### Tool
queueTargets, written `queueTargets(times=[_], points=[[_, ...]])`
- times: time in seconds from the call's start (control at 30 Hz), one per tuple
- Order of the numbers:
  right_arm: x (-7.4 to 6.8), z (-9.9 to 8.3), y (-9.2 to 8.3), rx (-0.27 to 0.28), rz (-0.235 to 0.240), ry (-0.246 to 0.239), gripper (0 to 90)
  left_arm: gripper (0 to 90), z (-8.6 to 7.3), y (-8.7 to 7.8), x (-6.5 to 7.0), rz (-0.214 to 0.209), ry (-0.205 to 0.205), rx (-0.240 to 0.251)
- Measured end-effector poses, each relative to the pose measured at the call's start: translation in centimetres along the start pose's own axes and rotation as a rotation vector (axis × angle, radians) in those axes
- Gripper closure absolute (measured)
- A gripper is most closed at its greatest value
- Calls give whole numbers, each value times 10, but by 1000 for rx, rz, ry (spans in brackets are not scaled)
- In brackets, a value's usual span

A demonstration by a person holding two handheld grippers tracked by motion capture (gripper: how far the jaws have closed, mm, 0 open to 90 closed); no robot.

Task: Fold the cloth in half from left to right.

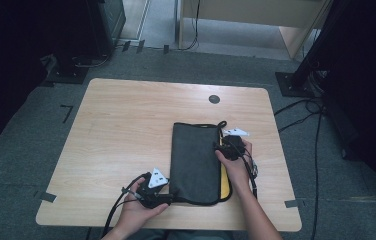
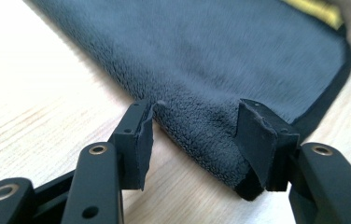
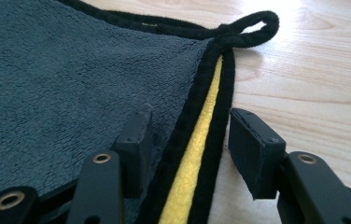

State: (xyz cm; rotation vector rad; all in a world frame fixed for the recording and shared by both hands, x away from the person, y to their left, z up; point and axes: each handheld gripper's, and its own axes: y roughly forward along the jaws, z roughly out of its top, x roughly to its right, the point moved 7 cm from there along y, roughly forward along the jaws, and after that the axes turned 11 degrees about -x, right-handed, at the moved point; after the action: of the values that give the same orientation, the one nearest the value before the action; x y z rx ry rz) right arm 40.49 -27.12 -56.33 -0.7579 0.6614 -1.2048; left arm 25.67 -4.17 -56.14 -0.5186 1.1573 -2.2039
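Hands come in at the near edge of the table (image 1: 111, 130), each carrying a tool; the left tool (image 1: 165, 196) sits low at the near left corner of the folded dark grey towel (image 1: 196, 162), its jaws standing part open astride that corner (image 2: 197, 135) with the pads clear of the pile, holding nothing; the right tool (image 1: 224, 148) lies farther up, on the towel's right edge, jaws likewise part open and empty, straddling the black binding and the yellow underside (image 3: 197, 154) that peeks out between the layers; most likely both have let go after laying the fold flat, which would explain why the cloth rests neat and long, edges nearly matched; the hanging loop (image 3: 253, 28) curls out at the far right corner; beyond it the pale wood is bare save a round cable grommet (image 1: 214, 99) near the far edge; past that, grey carpet, dark stand feet and trailing cables, and a light wooden cabinet (image 1: 256, 15).
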Motion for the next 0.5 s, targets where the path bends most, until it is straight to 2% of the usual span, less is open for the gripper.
queueTargets(times=[0.07,0.13,0.27,0.37,0.5], points=[[0,-2,0,13,-21,4,476,462,-2,0,2,29,14,3],[-1,-3,1,37,-23,9,491,463,-3,-1,2,47,22,-9],[-5,-3,1,48,-20,26,556,465,-5,-3,-2,50,19,-18],[-12,-1,3,54,-45,38,560,464,-9,-7,-11,67,9,-19],[-26,5,8,60,-56,60,579,464,-19,-16,-30,87,-21,-22]])
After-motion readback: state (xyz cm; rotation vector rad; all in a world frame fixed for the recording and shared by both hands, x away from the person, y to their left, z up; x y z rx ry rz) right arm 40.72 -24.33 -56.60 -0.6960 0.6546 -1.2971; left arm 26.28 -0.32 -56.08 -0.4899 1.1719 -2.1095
